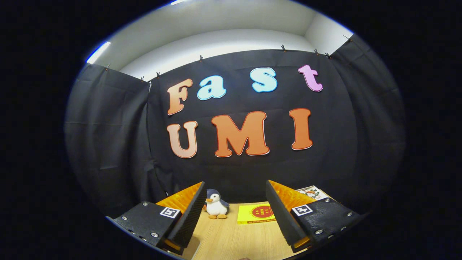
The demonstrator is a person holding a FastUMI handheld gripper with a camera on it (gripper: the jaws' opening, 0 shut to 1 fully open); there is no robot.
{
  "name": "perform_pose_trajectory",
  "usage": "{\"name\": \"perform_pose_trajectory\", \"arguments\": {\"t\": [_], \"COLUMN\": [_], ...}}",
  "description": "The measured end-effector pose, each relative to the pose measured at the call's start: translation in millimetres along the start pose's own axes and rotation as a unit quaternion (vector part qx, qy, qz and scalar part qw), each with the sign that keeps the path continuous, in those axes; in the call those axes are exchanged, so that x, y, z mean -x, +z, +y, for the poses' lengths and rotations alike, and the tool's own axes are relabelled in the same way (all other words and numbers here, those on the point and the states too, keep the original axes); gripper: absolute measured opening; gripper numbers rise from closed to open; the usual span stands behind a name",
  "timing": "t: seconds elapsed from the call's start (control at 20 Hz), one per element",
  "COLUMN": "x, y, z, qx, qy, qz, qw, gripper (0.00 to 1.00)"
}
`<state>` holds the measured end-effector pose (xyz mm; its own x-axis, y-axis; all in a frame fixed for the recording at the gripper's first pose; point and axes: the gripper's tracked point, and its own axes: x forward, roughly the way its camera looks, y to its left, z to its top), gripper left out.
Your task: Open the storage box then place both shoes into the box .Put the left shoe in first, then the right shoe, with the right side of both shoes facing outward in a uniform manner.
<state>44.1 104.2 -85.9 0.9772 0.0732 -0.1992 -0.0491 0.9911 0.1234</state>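
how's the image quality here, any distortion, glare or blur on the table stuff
Gripper view: strong fisheye bending of the cloth wall's top edge; the gripper open, fingers sharp; penguin toy and yellow box on the table evenly lit, no glare, slightly soft.

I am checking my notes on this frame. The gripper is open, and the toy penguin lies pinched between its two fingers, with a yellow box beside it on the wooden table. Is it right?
Not quite. In the gripper view the gripper is open, but the toy penguin is not pinched: it stands on the wooden table beyond the fingers, near the black cloth wall. The yellow box does lie beside it.
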Motion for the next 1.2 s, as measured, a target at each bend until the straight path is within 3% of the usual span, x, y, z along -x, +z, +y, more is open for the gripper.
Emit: {"name": "perform_pose_trajectory", "arguments": {"t": [0.55, 1.2], "x": [9, 16], "y": [26, 12], "z": [-54, -56], "qx": [0.0, 0.01], "qy": [-0.01, 0.019], "qz": [-0.027, -0.01], "qw": [1.0, 1.0], "gripper": [0.98, 0.98]}}
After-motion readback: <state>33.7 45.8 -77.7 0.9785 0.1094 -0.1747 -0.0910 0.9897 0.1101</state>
